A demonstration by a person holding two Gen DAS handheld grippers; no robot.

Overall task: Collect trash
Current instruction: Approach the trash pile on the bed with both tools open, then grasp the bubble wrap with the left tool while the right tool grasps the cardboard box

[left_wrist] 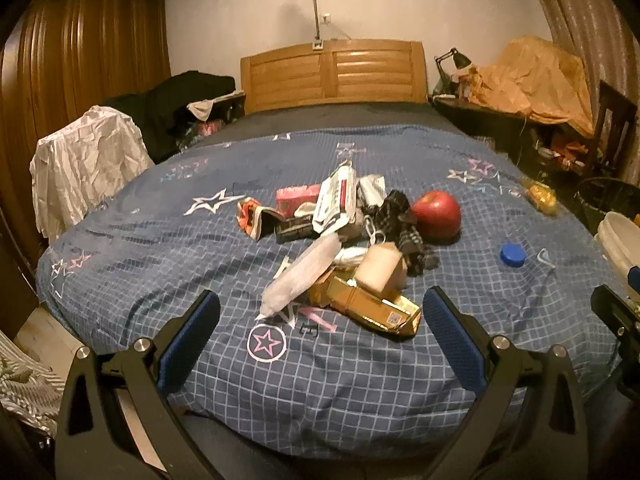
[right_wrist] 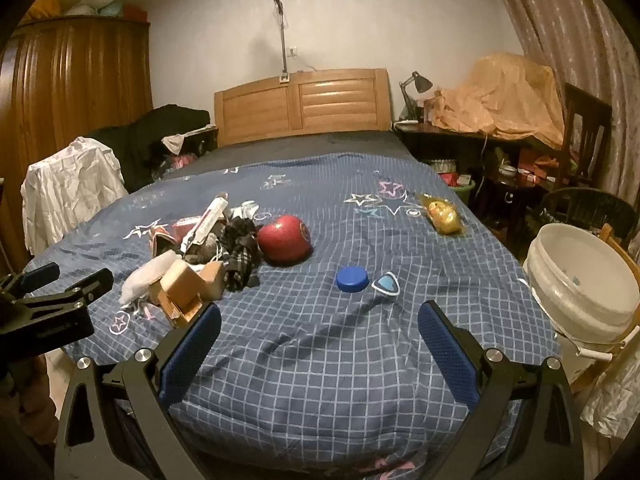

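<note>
I count one round red apple point(right_wrist: 285, 245) on the blue checked bedspread point(right_wrist: 320, 344), right of the litter heap. Near it lies one round blue plastic bottle cap point(right_wrist: 352, 278), and just right of that one small blue-and-white triangular scrap point(right_wrist: 386, 283). Far right sits one crinkled yellow clear-plastic wrapper point(right_wrist: 441, 213). In the heap I make out one shiny gold foil carton point(left_wrist: 372, 308), one tan cardboard box point(left_wrist: 380, 269), one pink packet point(left_wrist: 297, 197). One white plastic bucket point(right_wrist: 580, 280) stands right of the bed.
</note>
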